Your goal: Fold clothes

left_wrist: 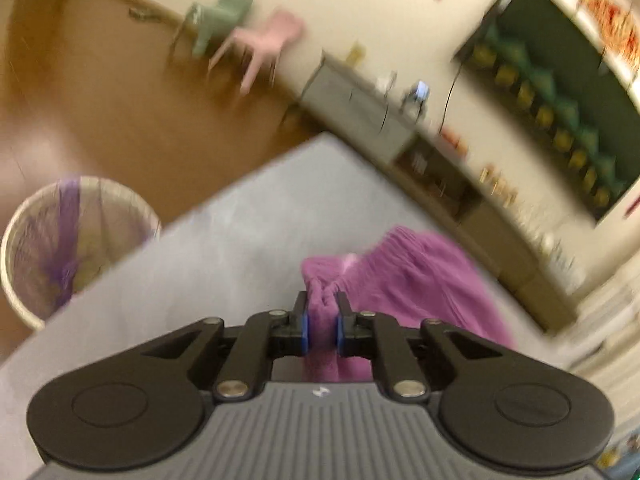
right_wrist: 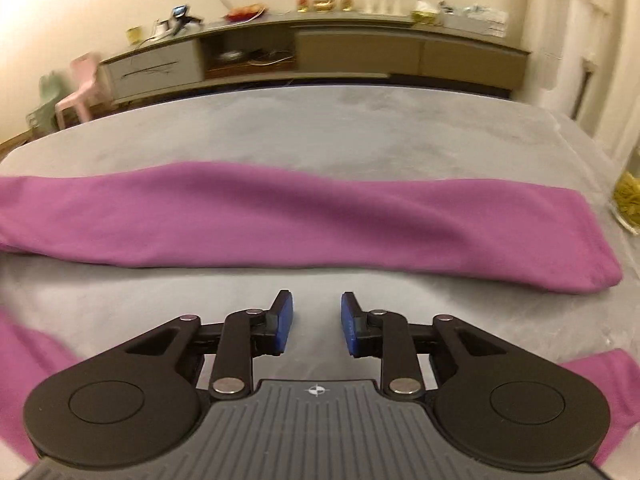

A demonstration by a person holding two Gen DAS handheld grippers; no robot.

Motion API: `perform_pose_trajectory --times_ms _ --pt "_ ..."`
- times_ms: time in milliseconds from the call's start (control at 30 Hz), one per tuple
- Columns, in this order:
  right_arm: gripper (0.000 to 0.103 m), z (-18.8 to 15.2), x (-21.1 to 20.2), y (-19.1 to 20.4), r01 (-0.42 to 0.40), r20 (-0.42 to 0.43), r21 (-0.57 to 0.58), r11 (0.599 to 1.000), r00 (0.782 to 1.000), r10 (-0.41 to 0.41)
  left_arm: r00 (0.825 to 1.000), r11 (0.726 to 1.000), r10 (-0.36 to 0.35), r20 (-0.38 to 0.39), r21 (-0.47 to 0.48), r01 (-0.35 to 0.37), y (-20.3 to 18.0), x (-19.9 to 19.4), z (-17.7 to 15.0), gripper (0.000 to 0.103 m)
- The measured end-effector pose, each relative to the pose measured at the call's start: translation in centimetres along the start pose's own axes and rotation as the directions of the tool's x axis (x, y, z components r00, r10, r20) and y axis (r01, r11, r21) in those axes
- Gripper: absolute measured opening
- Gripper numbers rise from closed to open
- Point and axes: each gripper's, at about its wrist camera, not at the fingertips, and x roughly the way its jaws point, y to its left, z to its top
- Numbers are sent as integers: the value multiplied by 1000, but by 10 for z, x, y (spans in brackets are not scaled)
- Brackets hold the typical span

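Grey, soft-surfaced worktop point(right_wrist: 320, 128) fills both views, with a long low cabinet point(right_wrist: 320, 56) running along the cream wall behind it. Left wrist view is motion-blurred; a mesh basket point(left_wrist: 80, 248) stands on the brown floor beside the worktop corner, and a pink chair point(left_wrist: 264, 44) and a green chair point(left_wrist: 216, 16) stand near the wall.

Left gripper point(left_wrist: 322, 316): jaws closed on a bunched fold of the purple garment point(left_wrist: 420, 280), cloth showing between the blue pads point(left_wrist: 305, 328). Beyond the jaws the garment spreads across the worktop, gathered waistband visible at its far edge.

Right gripper point(right_wrist: 316, 320): jaws spread, nothing between them, positioned above bare worktop. One garment leg point(right_wrist: 300, 220) lies flat across the view just ahead of the fingertips, left to right, hem end at the right. More purple cloth shows at both lower corners, beneath the gripper body.
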Motion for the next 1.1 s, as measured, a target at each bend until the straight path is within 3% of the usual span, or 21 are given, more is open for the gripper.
perform_pose_trajectory --times_ms 100,167,233,333,400,533,600,633,700,733,767,833,900,933,1000,1033,1067,1100 --pt "42 -4 -19 2 -8 24 23 1000 1000 8 1000 999 24 12 41 -24 -4 -2 -3 15" --pt "72 -13 -46 8 -59 89 -35 998 994 62 999 998 30 35 57 -32 -11 -4 -2 20" --pt "88 -14 -46 46 -128 92 -153 980 985 143 996 992 65 54 101 -71 -25 -4 -4 21" --pt "88 -17 -46 104 -226 74 -326 918 962 263 985 969 133 109 194 -153 -55 -7 -8 21" --pt "88 -18 -45 143 -284 50 -435 854 940 338 982 957 134 136 238 -164 -71 -11 -8 21" --pt "89 -21 -44 220 -381 -24 -628 679 881 472 987 938 134 91 310 -156 -85 9 -14 21" --pt "89 -12 -24 255 -444 -103 -643 624 858 504 987 925 145 63 345 -158 -83 20 -18 21" --pt "87 -10 -18 265 -482 -150 -638 601 842 518 987 921 150 50 355 -158 -81 25 -20 21" --pt "60 -2 -3 281 -548 -241 -615 567 815 527 985 915 170 33 365 -170 -74 32 -21 21" --pt "16 3 6 286 -574 -286 -600 557 804 522 982 913 188 35 362 -188 -70 35 -20 21" --pt "6 9 15 292 -600 -329 -583 548 791 516 977 911 208 38 356 -208 -67 37 -19 21" --pt "6 36 28 293 -556 -283 -536 635 827 486 969 909 244 43 337 -244 -61 41 -16 21" --pt "6 62 48 282 -472 -195 -443 762 880 432 962 910 265 57 316 -270 -61 43 -12 21" --pt "9 65 41 260 -477 -160 -374 795 878 452 962 911 263 71 311 -271 -65 42 -11 21" --pt "28 69 26 212 -495 -86 -224 839 868 489 969 911 224 105 332 -246 -83 34 -11 21" --pt "53 71 18 188 -503 -47 -147 851 863 502 973 907 196 123 354 -228 -95 29 -13 21" --pt "67 73 10 164 -512 -7 -69 856 859 512 978 899 156 138 390 -199 -109 24 -19 21" --pt "70 76 3 140 -519 34 9 855 854 519 983 887 114 143 432 -165 -124 21 -26 21"
